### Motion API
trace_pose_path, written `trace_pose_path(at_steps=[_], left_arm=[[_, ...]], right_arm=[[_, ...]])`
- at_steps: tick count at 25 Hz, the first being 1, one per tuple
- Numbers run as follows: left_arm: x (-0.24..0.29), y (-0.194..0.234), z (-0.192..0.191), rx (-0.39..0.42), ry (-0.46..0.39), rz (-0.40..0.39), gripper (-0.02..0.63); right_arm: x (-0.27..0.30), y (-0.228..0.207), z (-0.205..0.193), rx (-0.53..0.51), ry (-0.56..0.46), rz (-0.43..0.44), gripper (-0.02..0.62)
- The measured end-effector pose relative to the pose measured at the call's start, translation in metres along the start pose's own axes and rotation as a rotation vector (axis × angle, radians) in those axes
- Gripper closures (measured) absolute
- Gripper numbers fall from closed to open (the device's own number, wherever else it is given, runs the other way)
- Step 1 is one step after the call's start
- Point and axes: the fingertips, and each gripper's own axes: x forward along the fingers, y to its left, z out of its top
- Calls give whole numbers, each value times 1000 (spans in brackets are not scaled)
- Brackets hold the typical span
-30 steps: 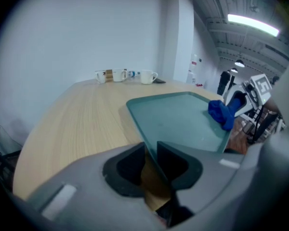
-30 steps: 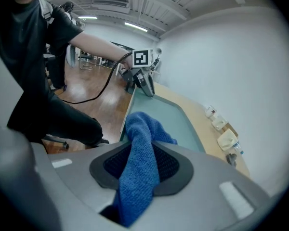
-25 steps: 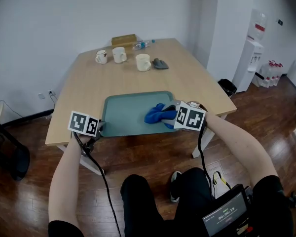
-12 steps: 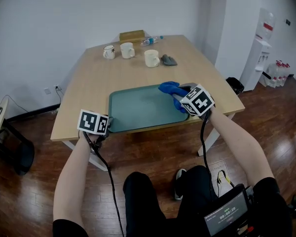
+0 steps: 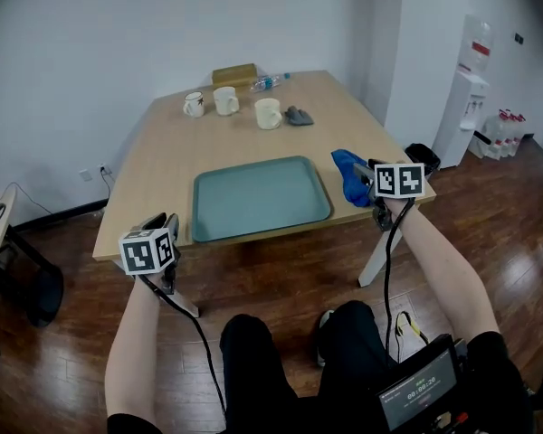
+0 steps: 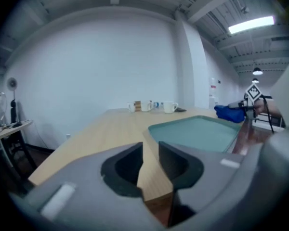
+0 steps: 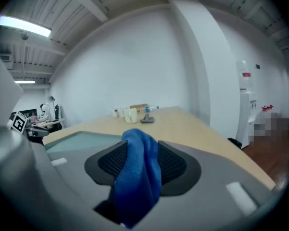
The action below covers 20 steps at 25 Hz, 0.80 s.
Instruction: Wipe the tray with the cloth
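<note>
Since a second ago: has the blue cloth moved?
Yes. The blue cloth left the tray, going right past its right rim to the table edge. It sits between the right tongs, whose jaws have just been opening.

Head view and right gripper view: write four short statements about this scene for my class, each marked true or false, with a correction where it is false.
1. The cloth lies on the tray. False: it sits between the jaws of the right gripper, which have just been opening, to the right of the tray.
2. Nothing lies on the tray. True.
3. Three mugs stand at the far end of the table. True.
4. A water bottle stands upright beside the tray. False: it lies on its side at the far end, near the box.
</note>
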Motion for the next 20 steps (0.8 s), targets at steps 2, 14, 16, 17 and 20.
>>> trace_pose_path(at_steps=[2, 14, 16, 17, 20], left_arm=[[-21, 13, 2, -21, -54, 48, 502], [-161, -111, 19, -51, -509, -56, 542], [-169, -148, 34, 8, -558, -103, 543], [-175, -162, 40, 43, -594, -116, 545], [-193, -193, 41, 143, -687, -133, 556]], right_arm=[[-18, -5, 17, 2, -87, -26, 396], [-207, 117, -7, -3, -526, 79, 551], [-217, 139, -21, -13, -538, 82, 551], [-219, 148, -28, -19, -541, 80, 551], [-227, 164, -44, -36, -544, 69, 551]])
